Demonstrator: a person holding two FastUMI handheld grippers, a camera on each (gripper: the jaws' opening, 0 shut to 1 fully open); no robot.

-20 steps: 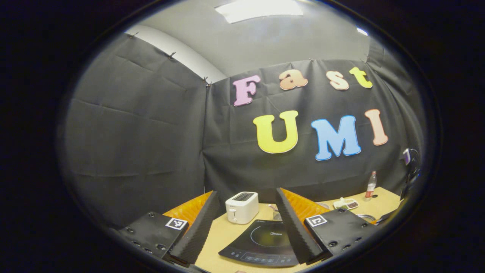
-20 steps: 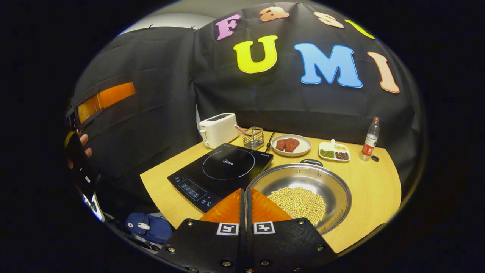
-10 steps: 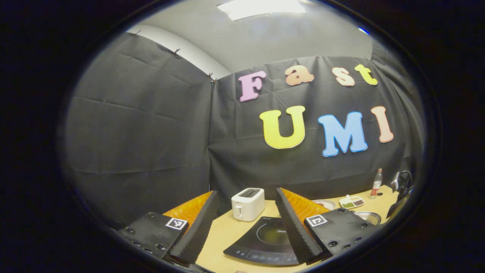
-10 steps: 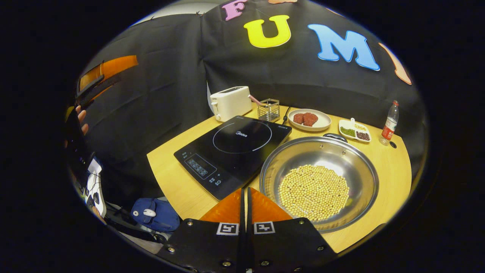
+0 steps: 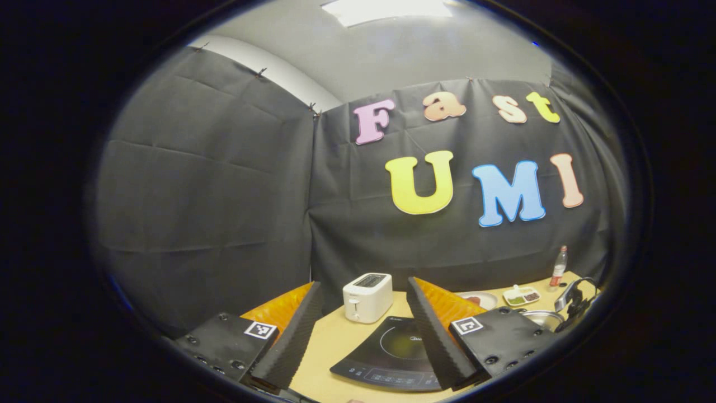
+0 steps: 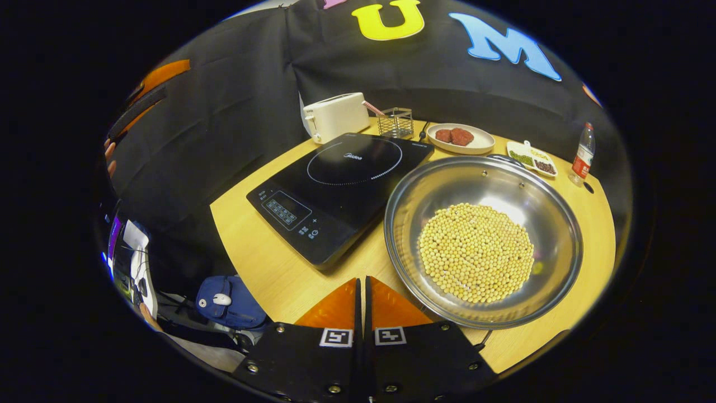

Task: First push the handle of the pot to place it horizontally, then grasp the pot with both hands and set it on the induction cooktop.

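Wooden table (image 6: 268, 268) under everything, black cloth wall behind. Pot (image 6: 484, 240) at right centre of the right gripper view, steel, holding a layer of yellow beans (image 6: 475, 252); touching or just beside the cooktop (image 6: 341, 190) to its left, not on it. Far handle (image 6: 506, 158) barely showing at the upper rim. Right gripper (image 6: 362, 294) at bottom centre, fingers pressed together on nothing, tips near the pot's lower left rim. Left gripper (image 5: 361, 330) at the bottom of its own view, fingers spread wide, holding nothing, toaster (image 5: 367, 298) and cooktop between them. Plate (image 6: 460, 139), bottle (image 6: 583, 155) along the back.
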